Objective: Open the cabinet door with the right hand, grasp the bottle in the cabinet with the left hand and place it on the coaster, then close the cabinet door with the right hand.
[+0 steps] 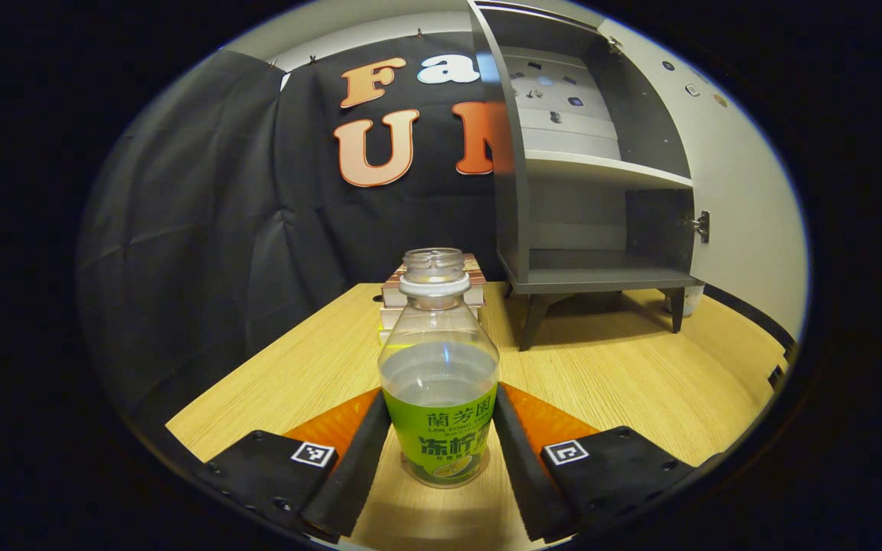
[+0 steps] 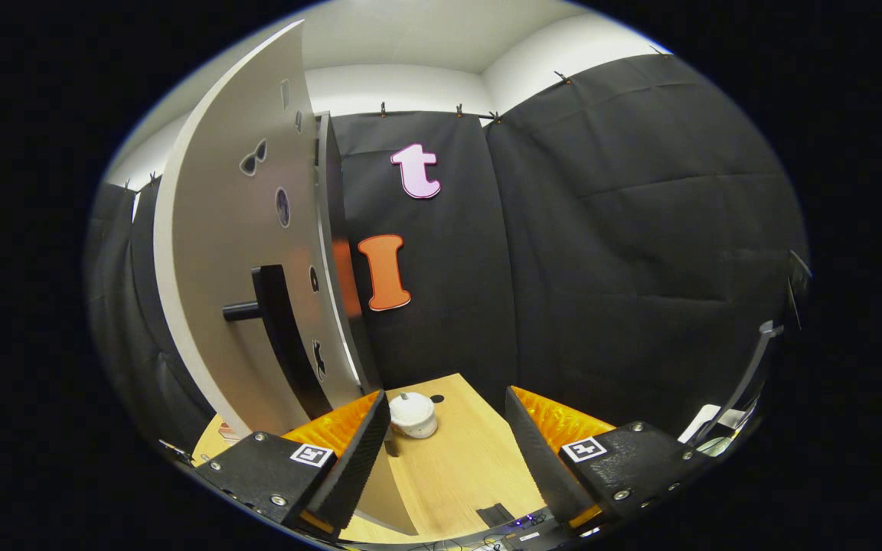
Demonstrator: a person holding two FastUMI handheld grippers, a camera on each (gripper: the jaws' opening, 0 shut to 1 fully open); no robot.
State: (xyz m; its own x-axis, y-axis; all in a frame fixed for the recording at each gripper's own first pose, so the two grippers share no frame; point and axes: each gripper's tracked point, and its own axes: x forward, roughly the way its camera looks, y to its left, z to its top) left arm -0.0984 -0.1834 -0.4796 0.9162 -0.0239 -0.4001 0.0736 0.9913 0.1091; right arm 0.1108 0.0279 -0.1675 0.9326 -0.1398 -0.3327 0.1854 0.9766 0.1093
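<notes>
A clear bottle (image 1: pixel 439 375) with a green label and no cap stands upright between the fingers of my left gripper (image 1: pixel 441 436), which press on both its sides. Its base is low over the wooden table (image 1: pixel 625 383). Behind the bottle lies a low stack of flat brownish pieces (image 1: pixel 473 269); whether one is the coaster I cannot tell. The grey cabinet (image 1: pixel 517 176) stands at the back right on short legs, its shelves bare and its white door (image 1: pixel 739 191) swung wide. In the right gripper view the door (image 2: pixel 219 252) and its black handle (image 2: pixel 272 321) are close on the left; my right gripper (image 2: pixel 445 451) is open and holds nothing.
A small white round object (image 2: pixel 413 413) sits on the table (image 2: pixel 464 467) near the door's lower edge. Black cloth walls close in the booth on all sides. A dark flat item (image 2: pixel 496 514) lies at the table's near edge.
</notes>
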